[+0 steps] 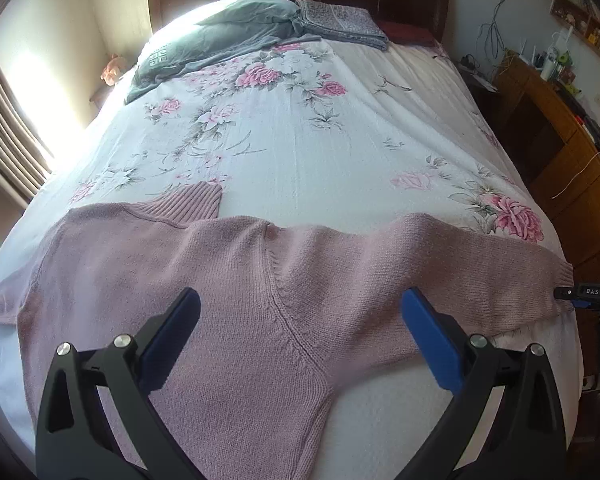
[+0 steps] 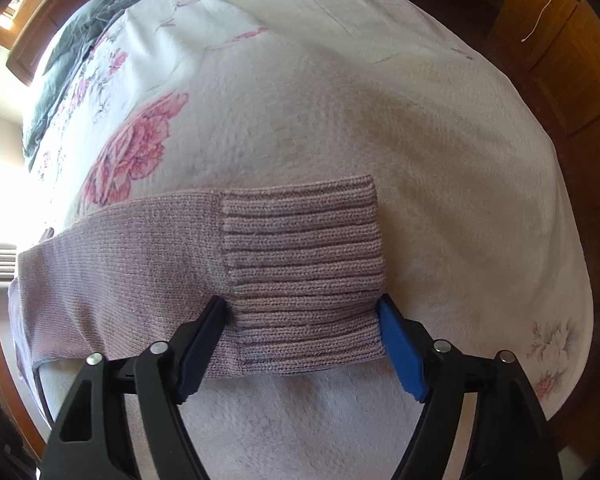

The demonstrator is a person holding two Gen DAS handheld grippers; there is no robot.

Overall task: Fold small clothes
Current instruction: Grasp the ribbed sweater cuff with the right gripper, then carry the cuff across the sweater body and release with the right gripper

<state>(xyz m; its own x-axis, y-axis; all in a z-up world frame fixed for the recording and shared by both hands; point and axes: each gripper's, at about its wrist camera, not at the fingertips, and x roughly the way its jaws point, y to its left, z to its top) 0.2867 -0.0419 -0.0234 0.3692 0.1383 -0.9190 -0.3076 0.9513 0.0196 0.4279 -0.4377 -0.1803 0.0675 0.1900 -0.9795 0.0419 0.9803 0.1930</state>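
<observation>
A pink sweater [image 1: 228,304] is spread flat on the bed [image 1: 300,140], the left gripper [image 1: 300,312] held released above its body, the right gripper [image 2: 304,316] spread astride the ribbed cuff [image 2: 304,264], ungrasped; sleeve-fold judged next, requiring closure on the cuff.

Floral-sheeted bed [image 1: 300,152] under pink sweater [image 1: 236,304], grey blanket [image 1: 204,40].
</observation>
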